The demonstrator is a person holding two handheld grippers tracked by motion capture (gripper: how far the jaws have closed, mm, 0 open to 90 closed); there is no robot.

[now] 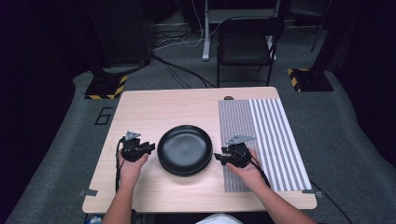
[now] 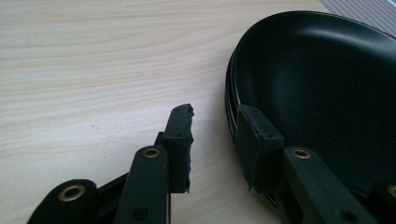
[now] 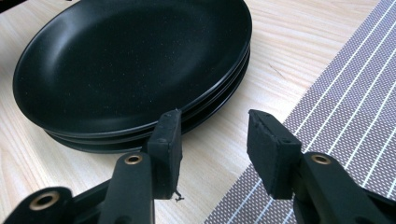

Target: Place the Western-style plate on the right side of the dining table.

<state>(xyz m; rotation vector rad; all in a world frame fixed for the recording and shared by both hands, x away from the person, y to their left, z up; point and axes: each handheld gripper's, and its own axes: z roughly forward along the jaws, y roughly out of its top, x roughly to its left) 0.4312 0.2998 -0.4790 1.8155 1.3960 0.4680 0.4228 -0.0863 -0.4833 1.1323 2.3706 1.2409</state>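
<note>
A stack of black plates (image 1: 185, 149) sits in the middle of the light wooden table (image 1: 154, 105). My left gripper (image 1: 148, 148) rests just left of the stack. In the left gripper view it (image 2: 217, 114) is open, one jaw over bare wood and the other against the rim of the plates (image 2: 317, 79), with the pads not pressing. My right gripper (image 1: 218, 157) is at the stack's right side. In the right gripper view it (image 3: 212, 116) is open, one jaw beside the rims of the plates (image 3: 130, 65), the other above the edge of the striped placemat (image 3: 345, 112); between them is bare table.
The grey-and-white striped placemat (image 1: 266, 140) covers the table's right part. A small dark object (image 1: 228, 98) lies at the far edge. Beyond the table stand a black chair (image 1: 245, 46), floor cables and yellow-black marked stand bases (image 1: 106, 87).
</note>
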